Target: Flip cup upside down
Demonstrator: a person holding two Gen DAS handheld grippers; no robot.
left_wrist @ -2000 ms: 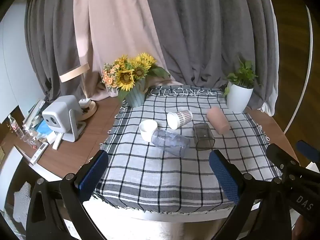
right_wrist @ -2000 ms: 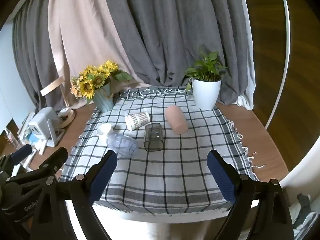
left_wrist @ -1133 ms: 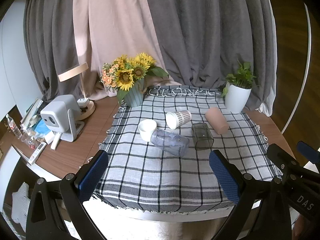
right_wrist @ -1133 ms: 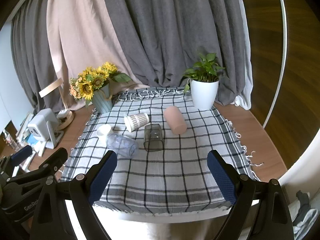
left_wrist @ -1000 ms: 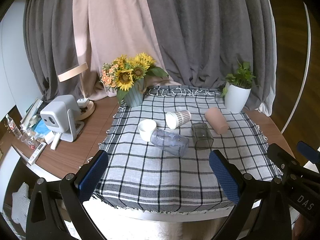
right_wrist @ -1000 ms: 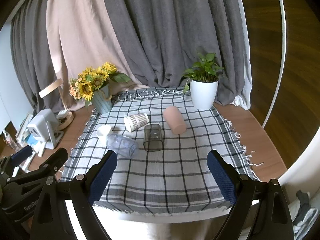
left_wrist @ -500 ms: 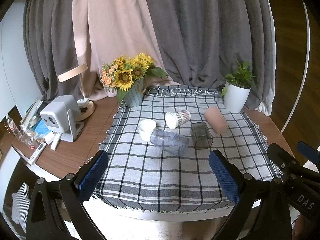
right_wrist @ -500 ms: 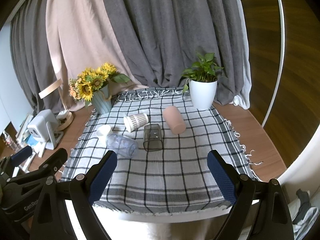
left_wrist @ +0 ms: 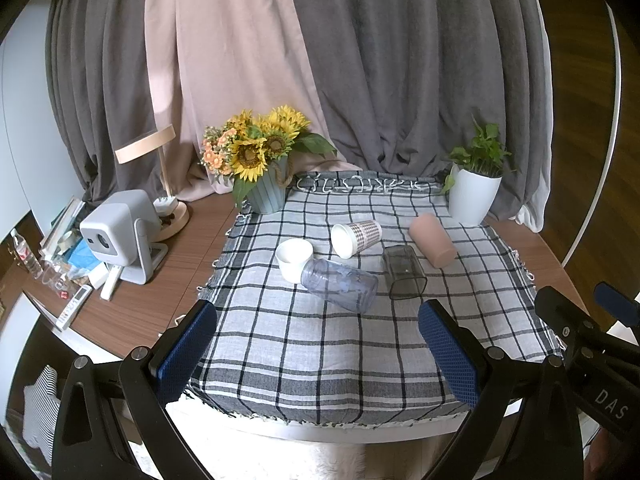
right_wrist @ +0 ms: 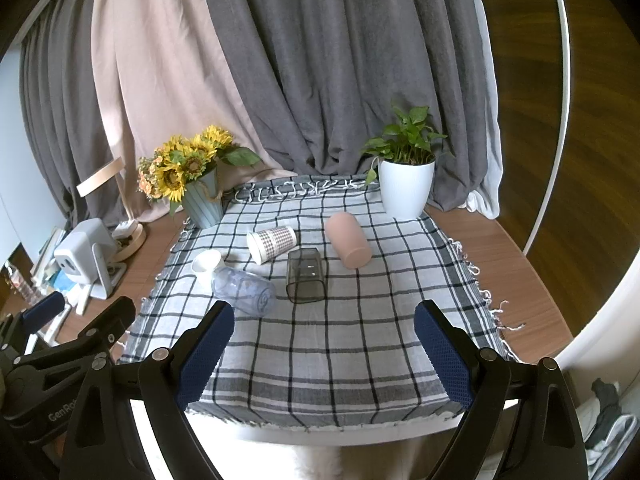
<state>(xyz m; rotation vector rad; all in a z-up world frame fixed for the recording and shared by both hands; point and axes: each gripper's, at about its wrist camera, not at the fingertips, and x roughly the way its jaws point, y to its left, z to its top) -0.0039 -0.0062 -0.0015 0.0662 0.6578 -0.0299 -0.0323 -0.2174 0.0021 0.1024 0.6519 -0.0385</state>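
Nothing done yet — left gripper (left_wrist: pixel 318 344) & right gripper (right_wrist: pixel 324 348) both spread wide, empty, well short of the cups lying on the checked cloth (right_wrist: pixel 340 344) — e.g. smoky cup (right_wrist: pixel 305 276) on its side, w/ grab, flip all left.

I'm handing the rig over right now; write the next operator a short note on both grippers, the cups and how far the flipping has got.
Left gripper: open, empty, held back over the near edge of the checked cloth.
Right gripper: open, empty, also short of the cups.
Cups: white cup stands mouth up. Lying on their sides: clear bluish cup, checked paper cup, smoky square cup, pink cup.
Done: no cup stands upside down.
Left: pick a cup, grasp it and set it mouth down.
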